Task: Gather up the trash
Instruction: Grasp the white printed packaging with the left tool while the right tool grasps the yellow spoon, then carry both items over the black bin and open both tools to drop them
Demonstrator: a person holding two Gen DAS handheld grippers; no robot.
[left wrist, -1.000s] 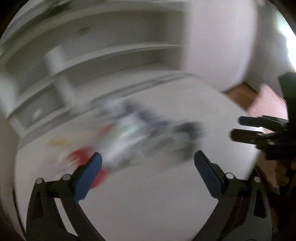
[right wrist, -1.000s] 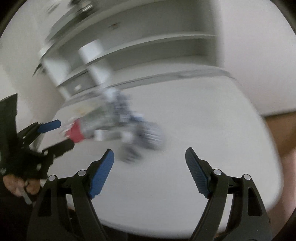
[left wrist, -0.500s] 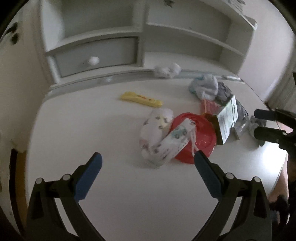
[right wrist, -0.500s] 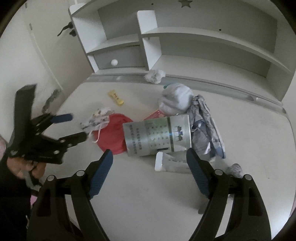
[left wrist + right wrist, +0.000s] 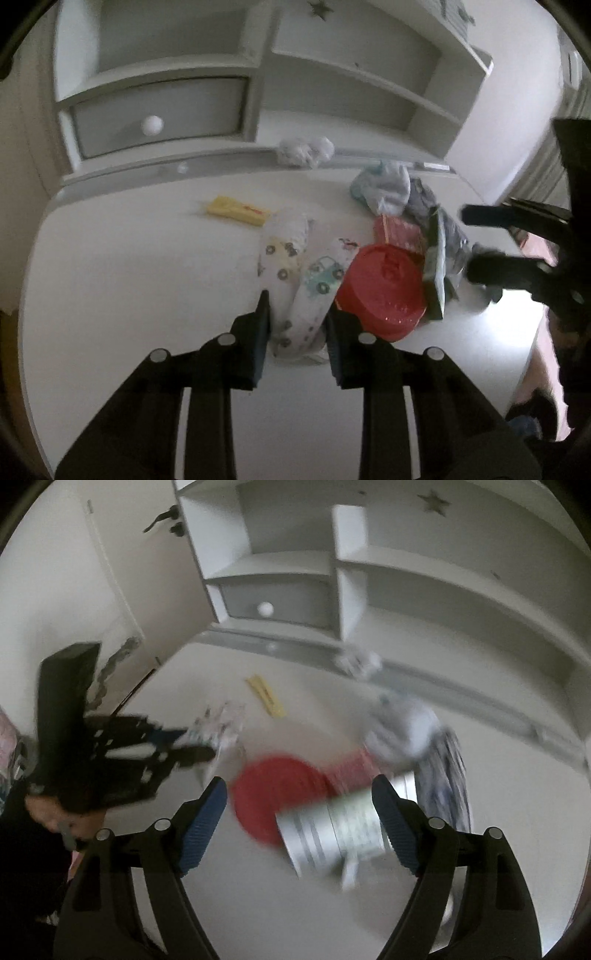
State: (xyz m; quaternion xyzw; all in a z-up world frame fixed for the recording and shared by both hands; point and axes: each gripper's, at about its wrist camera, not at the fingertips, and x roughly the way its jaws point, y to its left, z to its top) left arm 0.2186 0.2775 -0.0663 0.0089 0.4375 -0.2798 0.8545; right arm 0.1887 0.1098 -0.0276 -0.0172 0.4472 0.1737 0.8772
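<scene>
Yellow flat wrapper (image 5: 236, 210) lies toward the white desk's (image 5: 122, 280) back-left corner: light, thin, likely awkward to pinch flat. Mid-desk, the left gripper (image 5: 297, 325) has narrowed its tongs around the near end of a white car-printed soft bundle (image 5: 306, 291); looks light, squashy, forgiving. It touches a red round plastic lid (image 5: 380, 284): stiff, probably slick. Rightward, the right gripper (image 5: 295, 827) hangs wide, empty, over a silver printed box (image 5: 332, 830); take it across the flat faces. White shelving with a knobbed drawer (image 5: 155, 114) backs the desk.

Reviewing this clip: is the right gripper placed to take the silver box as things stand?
Probably yes: the right gripper is open, the silver box lies between its fingers, nothing in front; blur hides contact.
</scene>
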